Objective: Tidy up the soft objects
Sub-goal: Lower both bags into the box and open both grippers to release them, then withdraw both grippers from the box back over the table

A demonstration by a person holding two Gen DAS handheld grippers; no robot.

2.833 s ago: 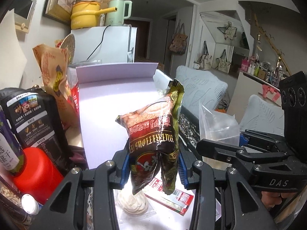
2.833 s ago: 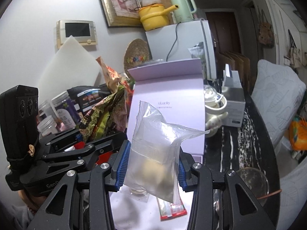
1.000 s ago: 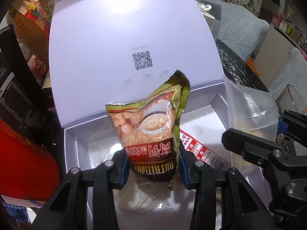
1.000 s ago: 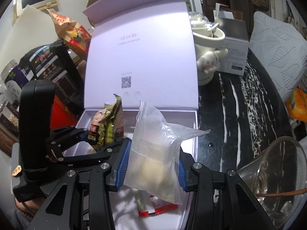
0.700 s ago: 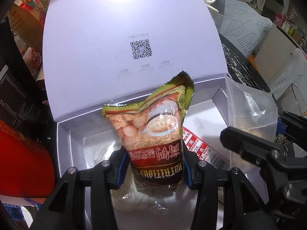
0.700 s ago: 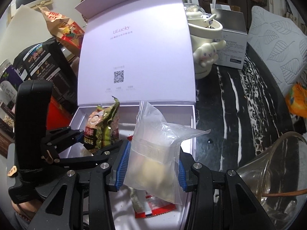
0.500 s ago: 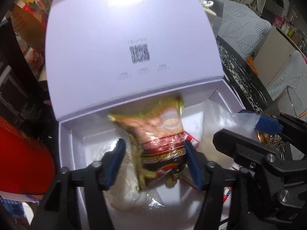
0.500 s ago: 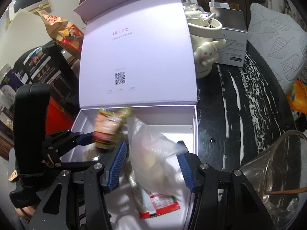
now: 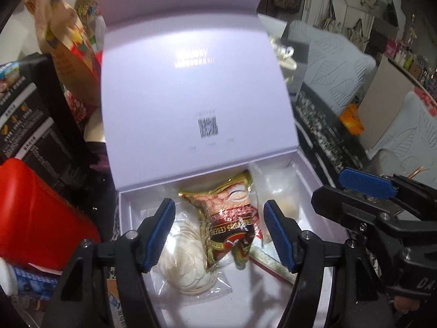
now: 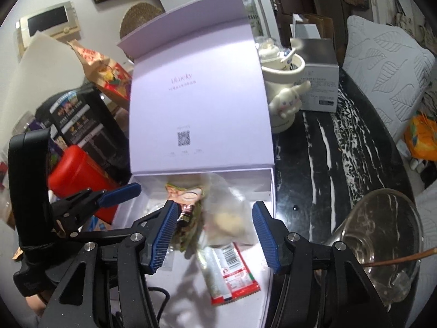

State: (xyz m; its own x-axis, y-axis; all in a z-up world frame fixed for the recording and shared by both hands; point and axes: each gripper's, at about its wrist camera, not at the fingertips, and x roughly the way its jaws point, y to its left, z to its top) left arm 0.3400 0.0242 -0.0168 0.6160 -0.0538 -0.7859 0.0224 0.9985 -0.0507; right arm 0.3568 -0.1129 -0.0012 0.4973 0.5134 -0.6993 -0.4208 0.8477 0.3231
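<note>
An open lilac gift box stands with its lid up. Inside lie a brown and green cereal packet, a clear zip bag with pale lumps, a clear bag of white round pads and a red and white sachet. My left gripper is open and empty above the cereal packet. My right gripper is open and empty above the clear zip bag. Each gripper also shows at the edge of the other's view.
A red canister and black snack boxes crowd the box's left side. A cream character mug and a grey carton stand on the black marble table. A glass bowl sits at right.
Both grippers have opened. The cereal packet and the clear zip bag have dropped from them and now lie in the box. Both grippers have pulled back a little.
</note>
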